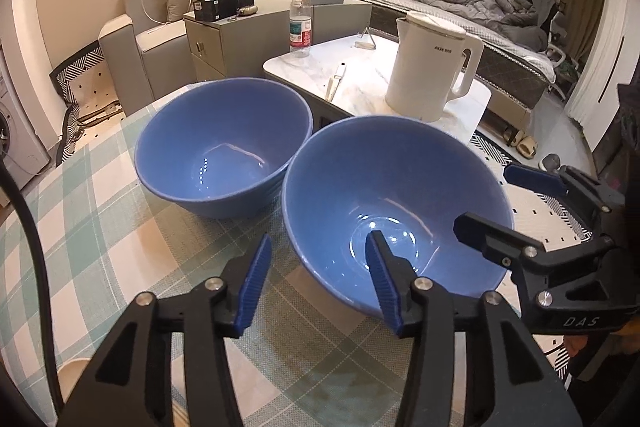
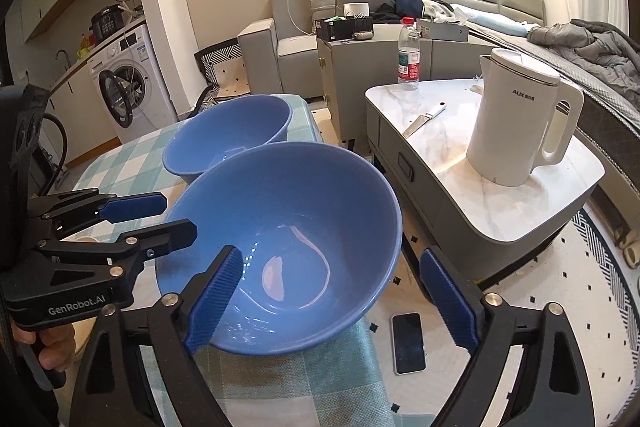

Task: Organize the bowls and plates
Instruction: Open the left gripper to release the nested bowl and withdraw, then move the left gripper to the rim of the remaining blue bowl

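we see two blue bowls on the checked tablecloth [image 1: 100, 219], the near bowl [image 1: 396, 211] at centre right, the far bowl [image 1: 224, 147] touching it. left gripper [image 1: 316, 283] and right gripper [image 2: 332, 295] both stand open around the near bowl's rim.

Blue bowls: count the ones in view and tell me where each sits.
2. The near bowl sits at the checked tablecloth's edge, its rim between the fingers of both grippers. The far bowl stands behind it, apparently touching. No plates are visible; others may lie outside the frame.
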Demonstrator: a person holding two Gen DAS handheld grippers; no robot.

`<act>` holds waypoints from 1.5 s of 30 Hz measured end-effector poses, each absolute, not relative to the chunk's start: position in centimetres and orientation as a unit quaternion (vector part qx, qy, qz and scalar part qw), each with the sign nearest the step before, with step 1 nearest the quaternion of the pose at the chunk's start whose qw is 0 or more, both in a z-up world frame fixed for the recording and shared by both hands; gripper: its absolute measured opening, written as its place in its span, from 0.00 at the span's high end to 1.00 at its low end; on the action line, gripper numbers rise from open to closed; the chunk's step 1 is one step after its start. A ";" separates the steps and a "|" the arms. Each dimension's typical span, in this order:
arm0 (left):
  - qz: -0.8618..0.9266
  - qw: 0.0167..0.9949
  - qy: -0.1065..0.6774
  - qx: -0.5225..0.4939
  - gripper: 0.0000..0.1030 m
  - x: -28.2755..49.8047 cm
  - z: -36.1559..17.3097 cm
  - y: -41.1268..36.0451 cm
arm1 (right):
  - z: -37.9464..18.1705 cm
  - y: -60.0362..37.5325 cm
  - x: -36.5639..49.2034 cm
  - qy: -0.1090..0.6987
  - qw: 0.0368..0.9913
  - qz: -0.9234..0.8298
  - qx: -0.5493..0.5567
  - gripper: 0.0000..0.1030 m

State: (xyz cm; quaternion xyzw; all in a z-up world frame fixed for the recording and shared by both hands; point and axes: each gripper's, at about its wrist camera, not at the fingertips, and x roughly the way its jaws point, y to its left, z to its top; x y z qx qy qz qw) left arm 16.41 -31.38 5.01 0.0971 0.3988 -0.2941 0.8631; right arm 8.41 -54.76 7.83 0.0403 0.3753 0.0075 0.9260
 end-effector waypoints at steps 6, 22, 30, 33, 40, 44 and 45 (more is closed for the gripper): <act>-0.292 0.870 0.385 0.098 0.40 16.0 6.2 -30.5 | 8.5 -55.4 8.0 0.360 0.931 0.004 0.057 0.01; -0.242 0.889 0.389 0.013 0.07 18.6 6.5 -24.6 | 9.8 -54.1 7.3 0.337 0.940 0.022 0.053 0.01; -0.218 0.896 0.386 0.009 0.04 19.8 6.7 -22.7 | 10.3 -54.0 8.3 0.344 0.936 0.030 0.064 0.01; -0.219 0.897 0.384 0.013 0.00 20.1 6.7 -22.6 | 11.0 -54.3 8.9 0.346 0.936 0.028 0.063 0.01; -0.221 0.897 0.383 0.011 0.00 21.1 6.8 -22.5 | 12.9 -54.2 10.4 0.351 0.934 0.044 0.042 0.01; -0.216 0.896 0.387 0.013 0.00 21.6 6.9 -22.3 | 13.8 -53.7 11.6 0.354 0.934 0.053 0.026 0.01; -0.214 0.897 0.387 0.013 0.00 21.7 6.9 -22.2 | 14.0 -53.6 12.0 0.355 0.933 0.054 0.024 0.01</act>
